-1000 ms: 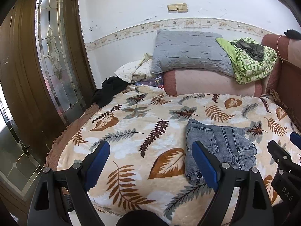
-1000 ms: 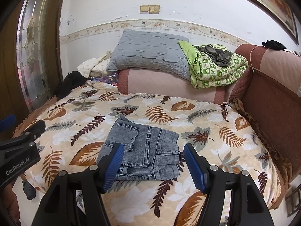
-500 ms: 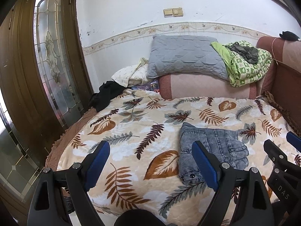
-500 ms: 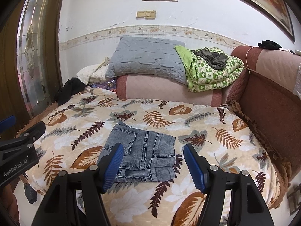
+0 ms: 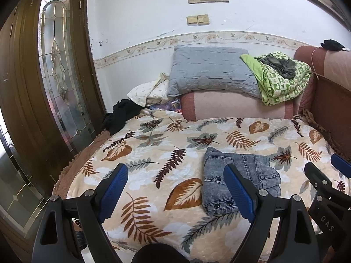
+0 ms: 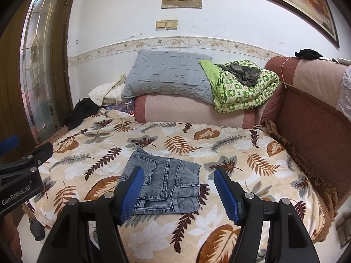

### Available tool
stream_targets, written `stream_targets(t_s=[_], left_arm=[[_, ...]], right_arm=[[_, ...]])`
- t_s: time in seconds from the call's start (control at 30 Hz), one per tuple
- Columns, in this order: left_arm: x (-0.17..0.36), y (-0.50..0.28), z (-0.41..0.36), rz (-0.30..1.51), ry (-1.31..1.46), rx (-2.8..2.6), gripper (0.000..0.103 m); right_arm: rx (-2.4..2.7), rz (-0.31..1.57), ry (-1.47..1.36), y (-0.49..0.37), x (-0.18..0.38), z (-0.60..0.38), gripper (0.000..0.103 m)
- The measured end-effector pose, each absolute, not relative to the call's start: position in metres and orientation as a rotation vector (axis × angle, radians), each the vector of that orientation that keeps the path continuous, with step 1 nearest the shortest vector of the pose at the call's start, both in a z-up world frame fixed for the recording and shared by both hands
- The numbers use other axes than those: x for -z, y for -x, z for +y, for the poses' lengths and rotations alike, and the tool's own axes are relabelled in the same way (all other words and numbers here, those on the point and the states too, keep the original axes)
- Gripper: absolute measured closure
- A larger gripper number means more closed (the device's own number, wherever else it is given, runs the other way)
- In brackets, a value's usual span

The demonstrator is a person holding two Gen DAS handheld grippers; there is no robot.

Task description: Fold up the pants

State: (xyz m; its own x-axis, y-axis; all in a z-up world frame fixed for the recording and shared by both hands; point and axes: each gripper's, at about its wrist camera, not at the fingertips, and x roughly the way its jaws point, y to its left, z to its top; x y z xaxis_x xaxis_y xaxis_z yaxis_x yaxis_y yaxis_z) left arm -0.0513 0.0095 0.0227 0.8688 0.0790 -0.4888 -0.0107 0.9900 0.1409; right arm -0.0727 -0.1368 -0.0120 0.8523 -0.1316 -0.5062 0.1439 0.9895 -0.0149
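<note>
The folded grey denim pants (image 6: 163,184) lie flat on the leaf-print bed (image 6: 241,153), just ahead of the right hand-held gripper (image 6: 178,194) and ahead-right of the left hand-held gripper (image 5: 175,192). Both hover with fingers spread wide, holding nothing.

Both grippers (image 5: 175,188) (image 6: 178,191): black frames, ribbed blue pads, silver screws, white lettering

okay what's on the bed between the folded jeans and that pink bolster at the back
Nothing: in the right wrist view, only bare leaf-print blanket stretches from the folded jeans to the pink bolster.
</note>
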Motion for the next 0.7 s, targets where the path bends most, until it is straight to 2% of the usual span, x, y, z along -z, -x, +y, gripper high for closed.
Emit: stream_targets(t_s=[0.7], left_arm=[[0.002,0.010,0.008,0.588,-0.115,0.019,0.014]], right_arm=[[0.128,0.606,-0.003,0.032,0.040,-0.134,0.033]])
